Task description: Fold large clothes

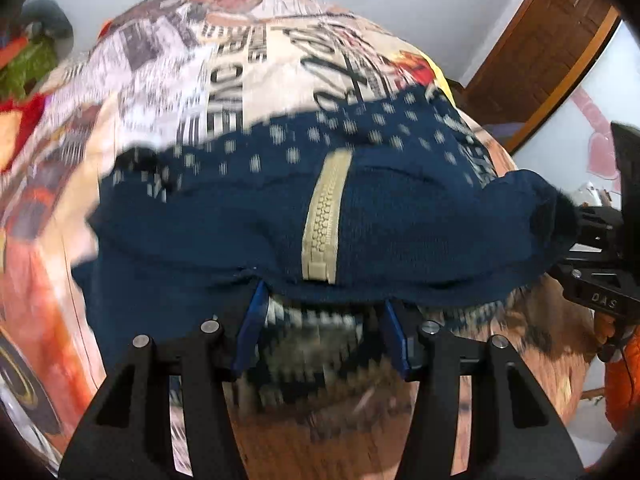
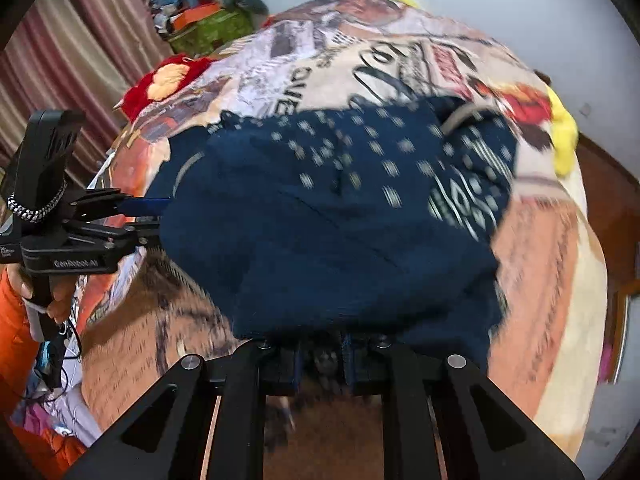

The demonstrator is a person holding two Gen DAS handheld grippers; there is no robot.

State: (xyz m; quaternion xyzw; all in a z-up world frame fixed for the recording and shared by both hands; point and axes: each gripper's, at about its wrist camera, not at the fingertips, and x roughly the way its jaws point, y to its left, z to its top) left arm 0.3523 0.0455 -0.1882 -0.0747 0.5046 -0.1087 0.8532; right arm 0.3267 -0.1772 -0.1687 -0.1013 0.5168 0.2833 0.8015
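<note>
The navy sweater (image 1: 400,220) lay across the printed bedspread (image 1: 260,80) on the bed, cream zip (image 1: 324,216) running up its middle and pale dots scattered over the upper part. The left gripper (image 1: 324,320) sat at the sweater's near hem, its jaws spread apart and no pad pressing the knit; the hem hung just over the blue fingertips (image 1: 252,320), loose between them. In the right wrist view the same gripper (image 2: 144,208) showed from the side at the sweater's (image 2: 340,220) left edge, gripped by a hand (image 2: 56,300) with an orange sleeve (image 2: 12,320) below it. The right gripper (image 2: 324,356) had its jaws drawn close together at the near edge, dark knit draped right over the fingertips; the fabric hid the pinch itself, but the cloth bunched there as if caught. A yellow cloth (image 2: 564,140) peeked out at the bed's far side, and a heap of clutter (image 2: 200,12) stood against the curtain (image 2: 80,40).
</note>
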